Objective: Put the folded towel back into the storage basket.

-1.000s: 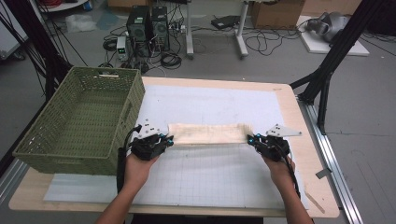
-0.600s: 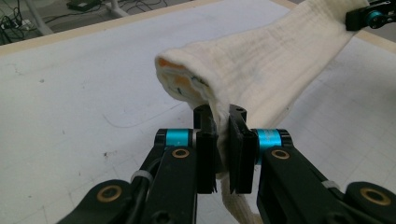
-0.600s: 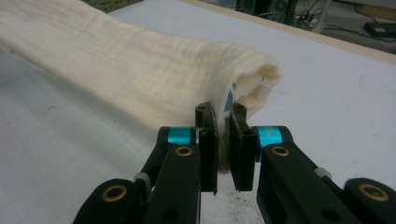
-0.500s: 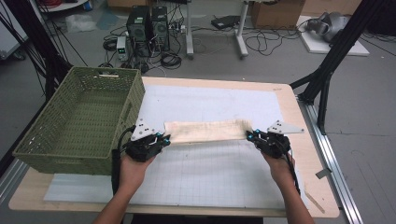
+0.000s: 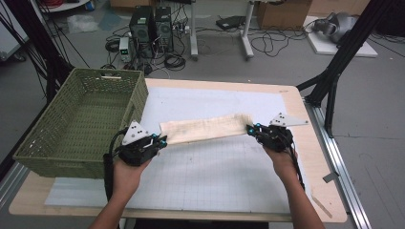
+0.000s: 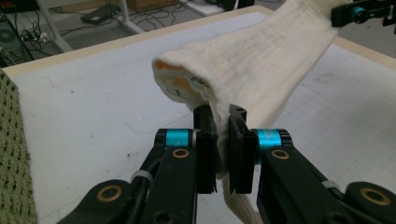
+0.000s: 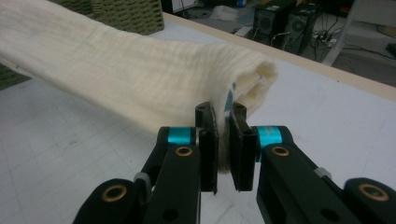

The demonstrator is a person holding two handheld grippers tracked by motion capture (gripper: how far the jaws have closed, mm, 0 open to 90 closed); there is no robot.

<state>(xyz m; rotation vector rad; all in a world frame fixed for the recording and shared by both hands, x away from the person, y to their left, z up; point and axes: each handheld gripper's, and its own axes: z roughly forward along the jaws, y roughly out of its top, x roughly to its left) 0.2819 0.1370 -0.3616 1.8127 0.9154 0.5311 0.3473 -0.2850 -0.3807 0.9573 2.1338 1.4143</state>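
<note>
We see a folded cream cotton cloth [image 5: 204, 128] stretched between both hands, above the white gridded mat [image 5: 219, 176]. The left gripper [image 5: 160, 140] pinches one end, the right gripper [image 5: 249, 129] pinches the other end. A green woven plastic basket [image 5: 71, 124] stands at the left, near.

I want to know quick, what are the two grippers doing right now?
Left gripper: closed, holding one end of the cream cloth.
Right gripper: closed, holding the cloth's other end.
</note>
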